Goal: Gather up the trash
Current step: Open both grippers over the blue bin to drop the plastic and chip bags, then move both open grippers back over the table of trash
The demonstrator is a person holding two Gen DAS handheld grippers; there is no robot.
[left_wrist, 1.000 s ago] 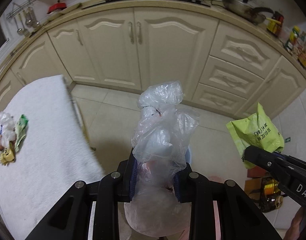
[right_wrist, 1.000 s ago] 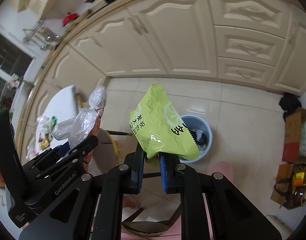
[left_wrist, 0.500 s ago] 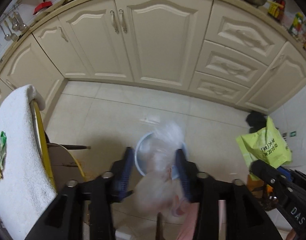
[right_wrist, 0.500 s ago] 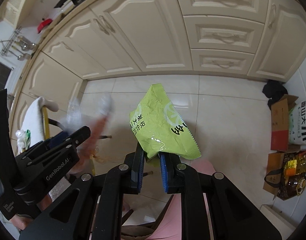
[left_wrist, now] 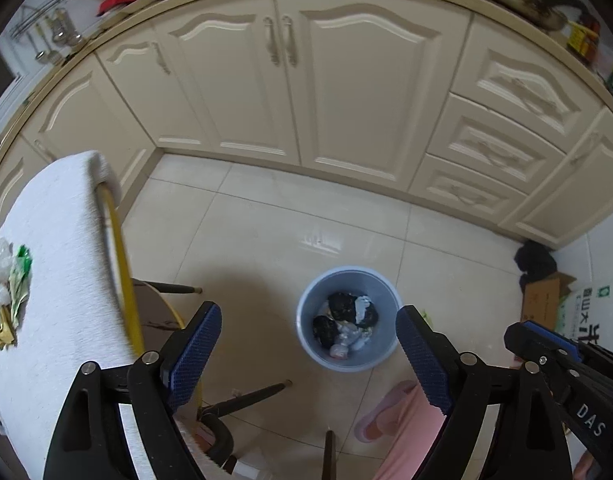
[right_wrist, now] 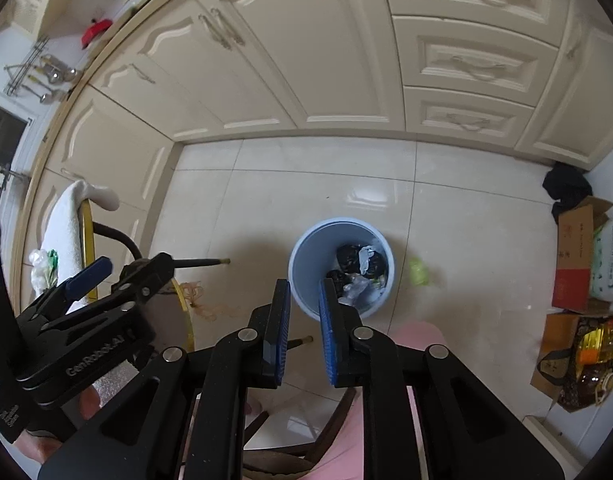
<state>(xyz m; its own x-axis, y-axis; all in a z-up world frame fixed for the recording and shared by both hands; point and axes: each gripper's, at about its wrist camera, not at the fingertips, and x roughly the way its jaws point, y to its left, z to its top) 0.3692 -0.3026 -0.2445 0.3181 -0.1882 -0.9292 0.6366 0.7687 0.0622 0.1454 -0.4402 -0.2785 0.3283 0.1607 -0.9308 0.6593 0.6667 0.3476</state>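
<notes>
1. Left wrist view: my left gripper (left_wrist: pixel 308 334) has just been opening; its jaws stand wide with nothing between them.
2. Below it the bin (left_wrist: pixel 306 320) sits on the floor tiles, trash (left_wrist: pixel 344 328) inside.
3. My right gripper (right_wrist: pixel 303 316) is nearly closed and empty.
4. A green wrapper (right_wrist: pixel 418 271) lies on the floor just beside the bin.
5. More wrappers (left_wrist: pixel 6 292) lie on the white table (left_wrist: pixel 62 248).
</notes>
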